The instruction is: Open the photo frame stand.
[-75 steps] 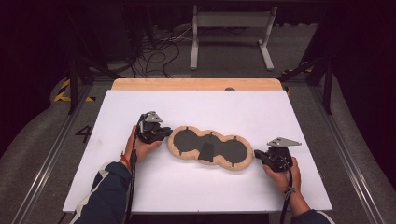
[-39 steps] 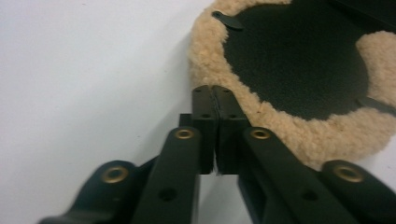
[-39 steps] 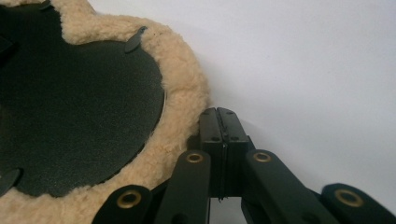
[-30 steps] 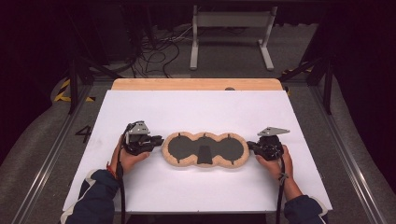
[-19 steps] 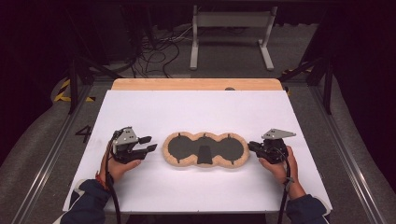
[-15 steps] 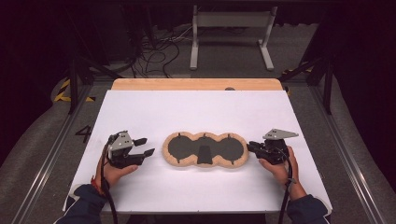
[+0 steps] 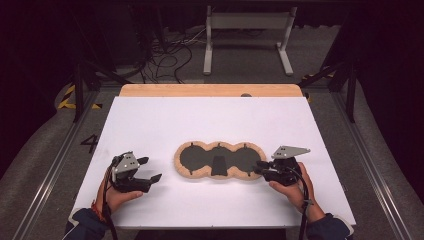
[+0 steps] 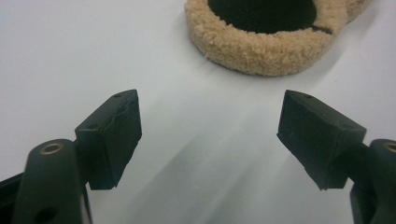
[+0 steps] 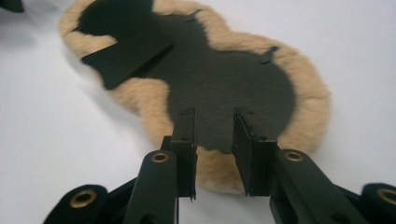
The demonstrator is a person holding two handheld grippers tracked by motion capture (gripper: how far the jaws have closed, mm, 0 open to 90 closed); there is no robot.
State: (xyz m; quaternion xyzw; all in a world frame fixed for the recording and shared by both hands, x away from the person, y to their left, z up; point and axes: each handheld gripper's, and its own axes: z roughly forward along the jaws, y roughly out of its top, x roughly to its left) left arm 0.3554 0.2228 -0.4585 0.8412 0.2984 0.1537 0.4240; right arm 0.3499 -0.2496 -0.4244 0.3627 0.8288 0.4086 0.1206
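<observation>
While bare white table [image 7: 150, 125] lies open on every side, a three-lobed pad [image 7: 220, 160] of tan fleece rim and dark flat centre rests near the middle. The left gripper [image 7: 145, 170] stands well left of it, jaws spread wide after opening, nothing between them. The right gripper [image 7: 261, 167] sits over the pad's right lobe, jaws narrowly parted after easing open, not pressing the fleece.
</observation>
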